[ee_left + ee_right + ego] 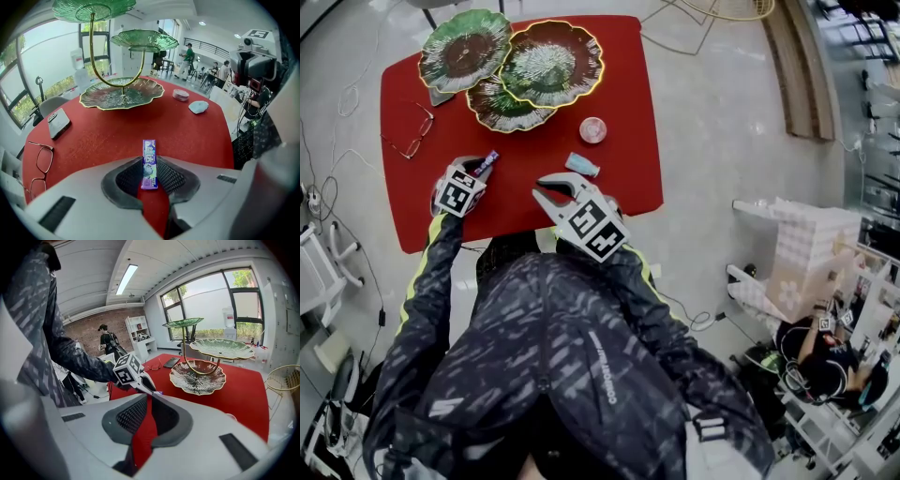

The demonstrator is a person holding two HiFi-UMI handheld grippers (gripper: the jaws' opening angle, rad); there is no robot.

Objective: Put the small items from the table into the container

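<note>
The red tabletop (93, 140) looks matt and grainy; the purple candy stick (149, 164) has a glossy wrapper; the green leaf-shaped tiered dishes (112, 97) shine like glass on a gold metal stem (92, 37).

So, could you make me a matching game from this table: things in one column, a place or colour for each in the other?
Things:
1. stick
2. glasses
3. packet
4. stand

Place or colour:
A. green and brown
B. pale blue
C. between the left fingers
D. at the table's left edge

Pairs: 1-C, 2-D, 3-B, 4-A
</note>
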